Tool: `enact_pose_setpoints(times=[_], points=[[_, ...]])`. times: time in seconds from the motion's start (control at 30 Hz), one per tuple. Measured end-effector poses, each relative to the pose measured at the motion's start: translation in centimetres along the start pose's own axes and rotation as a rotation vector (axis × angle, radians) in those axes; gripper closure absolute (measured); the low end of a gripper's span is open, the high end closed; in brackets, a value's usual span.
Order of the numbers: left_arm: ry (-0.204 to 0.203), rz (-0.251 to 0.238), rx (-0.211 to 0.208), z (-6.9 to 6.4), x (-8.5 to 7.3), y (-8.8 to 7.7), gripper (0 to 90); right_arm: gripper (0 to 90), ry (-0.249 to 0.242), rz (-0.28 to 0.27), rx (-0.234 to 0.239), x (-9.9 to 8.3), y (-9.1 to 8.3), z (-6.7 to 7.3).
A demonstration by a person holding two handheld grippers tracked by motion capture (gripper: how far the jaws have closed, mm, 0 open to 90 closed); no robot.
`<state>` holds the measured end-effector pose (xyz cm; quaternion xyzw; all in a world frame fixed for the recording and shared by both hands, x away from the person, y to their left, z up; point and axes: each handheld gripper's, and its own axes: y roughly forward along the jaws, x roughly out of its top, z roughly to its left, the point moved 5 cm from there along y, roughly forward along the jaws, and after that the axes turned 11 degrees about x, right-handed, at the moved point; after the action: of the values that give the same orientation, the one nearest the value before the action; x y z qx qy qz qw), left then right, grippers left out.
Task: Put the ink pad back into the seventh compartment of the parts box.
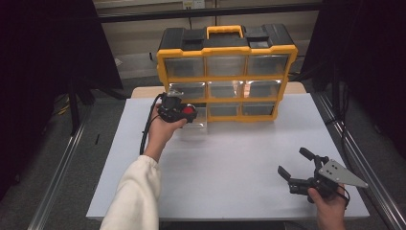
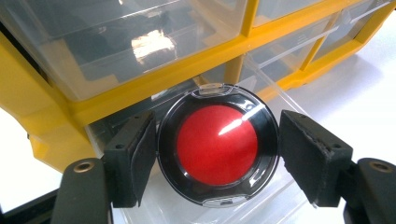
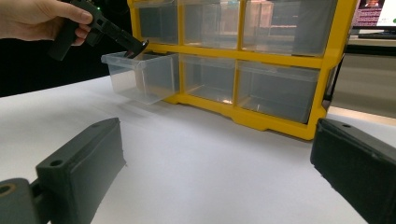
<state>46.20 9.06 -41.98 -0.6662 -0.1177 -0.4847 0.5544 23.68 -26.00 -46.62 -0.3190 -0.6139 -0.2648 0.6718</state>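
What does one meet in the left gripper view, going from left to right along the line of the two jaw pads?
Left jaw pad → round black case with red centre → narrow gap → right jaw pad, all above the pulled-out clear drawer.

- From above, my desk (image 1: pixel 230 158) is evenly lit and pale; the room around it falls off to near black.
- Glare streaks the red disc (image 2: pixel 217 144) and the clear drawers (image 2: pixel 140 46) at my left gripper (image 2: pixel 217 161).
- My right gripper's (image 3: pixel 224 172) jaws look soft and blurred; the organizer (image 3: pixel 261 60) beyond is sharper.
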Motion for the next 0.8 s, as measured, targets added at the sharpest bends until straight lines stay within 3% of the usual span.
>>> enact_pose_setpoints(times=[0.07,0.4,0.57,0.8], points=[[-0.016,-0.014,-0.006,-0.12,0.02,0.18,29.6,2.2,0.000,0.001,0.000,0.00,0.01,0.01],[-0.021,-0.011,-0.009,-0.14,-0.04,0.20,32.0,2.2,0.000,0.005,0.006,-0.06,0.03,0.05],[-0.048,-0.019,-0.004,-0.01,0.02,0.08,24.5,2.2,-0.004,0.005,0.007,-0.07,0.00,0.01],[-0.047,-0.029,-0.009,0.20,-0.24,-0.44,21.2,2.2,-0.003,0.003,0.005,-0.06,-0.01,0.00]])
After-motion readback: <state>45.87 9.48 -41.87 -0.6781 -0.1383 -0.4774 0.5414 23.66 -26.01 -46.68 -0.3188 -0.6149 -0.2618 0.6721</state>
